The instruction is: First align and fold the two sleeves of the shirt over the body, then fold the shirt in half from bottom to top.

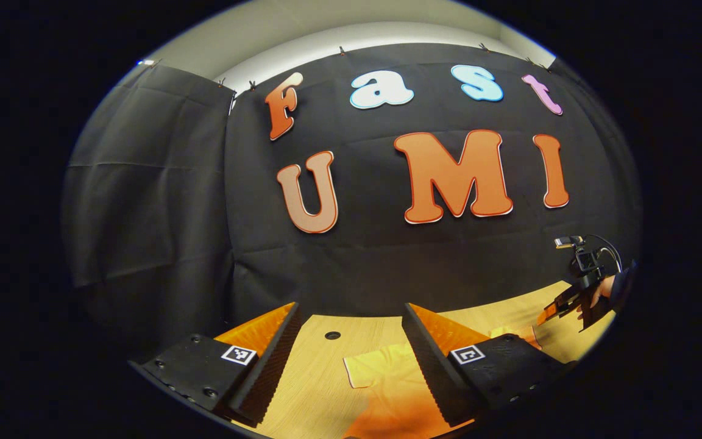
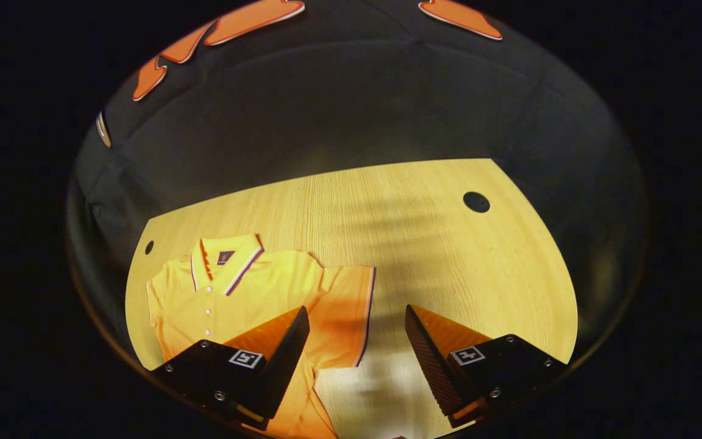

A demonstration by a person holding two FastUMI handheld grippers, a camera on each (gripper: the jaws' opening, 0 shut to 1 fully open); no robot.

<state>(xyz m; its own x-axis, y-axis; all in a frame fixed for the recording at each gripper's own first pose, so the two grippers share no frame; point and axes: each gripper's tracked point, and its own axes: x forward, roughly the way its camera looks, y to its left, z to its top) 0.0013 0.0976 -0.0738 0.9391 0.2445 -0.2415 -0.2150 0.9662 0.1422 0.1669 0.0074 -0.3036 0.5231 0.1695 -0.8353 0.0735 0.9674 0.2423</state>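
Note:
An orange polo shirt [image 2: 247,292] lies face up on the wooden table [image 2: 424,244], collar [image 2: 226,259] toward the wall. In the right gripper view one short sleeve [image 2: 342,317] is spread out sideways. My right gripper [image 2: 357,314] hovers open above that sleeve's striped cuff, one finger over the shirt body and the other over bare wood. In the left gripper view my left gripper [image 1: 351,308] is open above the table [image 1: 314,372], with a shirt sleeve [image 1: 381,372] lying below and between its fingers. The right gripper [image 1: 561,308], held by a hand, shows farther off at the right.
The black cloth wall stands close behind the table's far edge. The tabletop has round cable holes [image 2: 476,201] [image 2: 148,247] [image 1: 332,335]. Bare wood stretches to the right of the shirt in the right gripper view.

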